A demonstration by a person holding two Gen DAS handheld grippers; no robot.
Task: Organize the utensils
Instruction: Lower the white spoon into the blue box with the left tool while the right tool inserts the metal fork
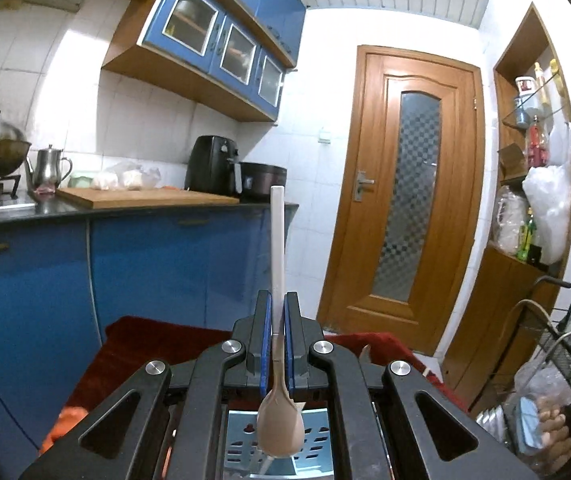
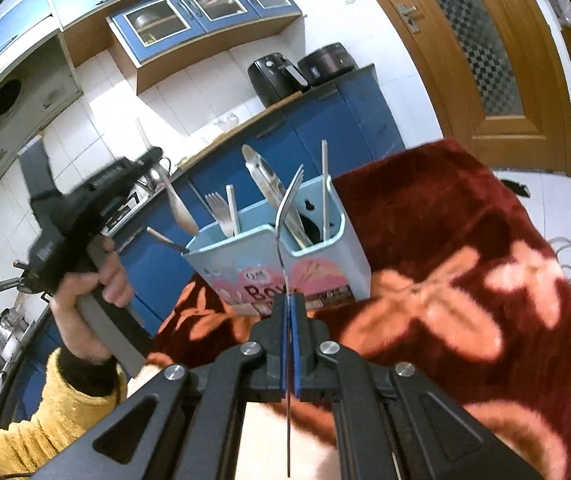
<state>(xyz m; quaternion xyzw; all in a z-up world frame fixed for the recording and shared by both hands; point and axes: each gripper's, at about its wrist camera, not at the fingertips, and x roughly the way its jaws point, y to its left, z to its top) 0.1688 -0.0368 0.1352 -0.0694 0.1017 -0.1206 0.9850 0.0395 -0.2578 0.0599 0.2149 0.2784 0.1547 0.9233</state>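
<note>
My left gripper [image 1: 277,304] is shut on a beige spoon [image 1: 277,240], handle pointing up and bowl [image 1: 280,428] down, above the light blue utensil holder [image 1: 241,440]. In the right wrist view the left gripper [image 2: 153,156] is at the left, holding the spoon [image 2: 179,208] over the holder's left compartment. My right gripper [image 2: 289,300] is shut on a metal fork [image 2: 288,204], tines up, just in front of the utensil holder [image 2: 325,268]. The holder stands on a red flowered cloth [image 2: 465,264] and holds forks, a knife and chopsticks.
A blue kitchen counter [image 1: 125,208] with a cutting board [image 1: 145,198], kettle [image 1: 47,166] and air fryer [image 1: 211,170] runs behind. A wooden door [image 1: 405,200] is to the right. A wire rack with bags [image 1: 557,360] stands at the right.
</note>
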